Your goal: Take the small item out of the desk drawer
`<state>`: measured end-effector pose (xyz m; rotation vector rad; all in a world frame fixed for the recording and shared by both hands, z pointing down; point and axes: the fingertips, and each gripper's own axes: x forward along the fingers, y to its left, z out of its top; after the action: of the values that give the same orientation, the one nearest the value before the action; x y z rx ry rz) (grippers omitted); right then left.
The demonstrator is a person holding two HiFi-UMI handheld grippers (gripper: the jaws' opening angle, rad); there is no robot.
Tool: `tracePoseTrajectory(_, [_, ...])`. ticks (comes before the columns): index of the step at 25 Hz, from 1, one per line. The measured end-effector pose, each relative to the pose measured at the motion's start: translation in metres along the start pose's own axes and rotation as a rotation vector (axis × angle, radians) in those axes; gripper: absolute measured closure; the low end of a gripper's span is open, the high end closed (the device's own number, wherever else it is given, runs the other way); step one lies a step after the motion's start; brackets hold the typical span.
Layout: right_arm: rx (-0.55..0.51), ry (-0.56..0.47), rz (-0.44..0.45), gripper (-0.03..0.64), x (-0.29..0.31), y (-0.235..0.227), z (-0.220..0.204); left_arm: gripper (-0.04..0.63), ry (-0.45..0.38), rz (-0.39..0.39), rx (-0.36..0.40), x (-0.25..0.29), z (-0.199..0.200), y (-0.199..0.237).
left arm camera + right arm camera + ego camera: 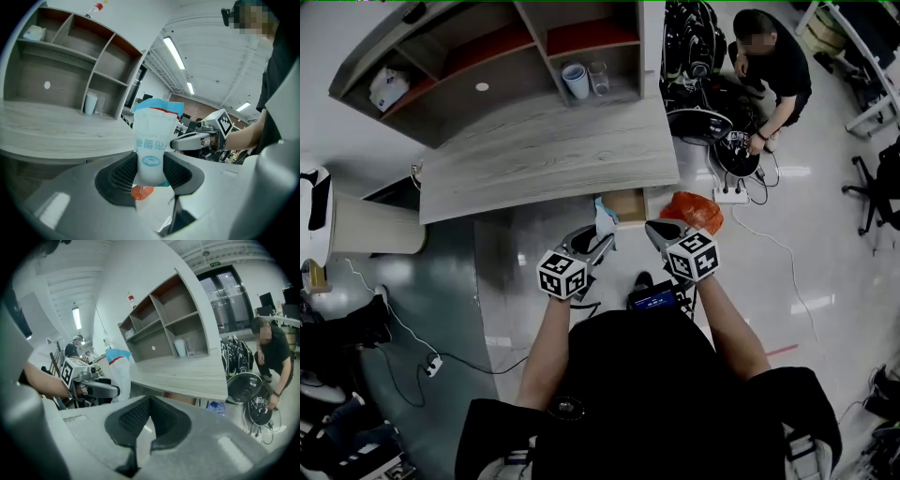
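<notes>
Packet [151, 140] clamped upright between left gripper [150, 171] jaws (blue-topped), desk [51, 126] behind

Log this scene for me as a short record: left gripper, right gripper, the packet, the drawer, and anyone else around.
left gripper: shut on packet
right gripper: shut, empty
packet: white with blue top, upright between the left jaws
drawer: looks open, under the desk edge
other person: crouching beyond the desk, at cables
</notes>
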<state>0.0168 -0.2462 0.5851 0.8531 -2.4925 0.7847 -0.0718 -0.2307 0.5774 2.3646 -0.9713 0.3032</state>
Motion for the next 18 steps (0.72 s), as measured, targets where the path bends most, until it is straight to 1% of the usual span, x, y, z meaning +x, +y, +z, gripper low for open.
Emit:
tracePoseTrajectory(4, [-0.001, -0.012, -0.042, 0.62, -0.005, 0.014, -0.003, 0.419, -0.005, -0.019, 0.01, -0.023, -0.007, -0.005])
tracePoseTrajectory(9, [-0.006, -0.026, -0.102, 0.62, -0.015, 0.034, -0.014, 0.419, -0.022, -0.022, 0.0, -0.052, -0.028, -0.008])
tracePoseTrajectory(13, [-0.038, -0.02, -0.137, 0.62, -0.021, 0.053, -0.025, 0.419, -0.035, -0.046, 0.002, -0.07, -0.042, -0.016])
tracePoseTrajectory(18, [-0.088, -0.021, -0.156, 0.62, -0.028, 0.079, -0.032, 0.419, -0.055, -0.059, 0.014, -0.094, -0.05, -0.023])
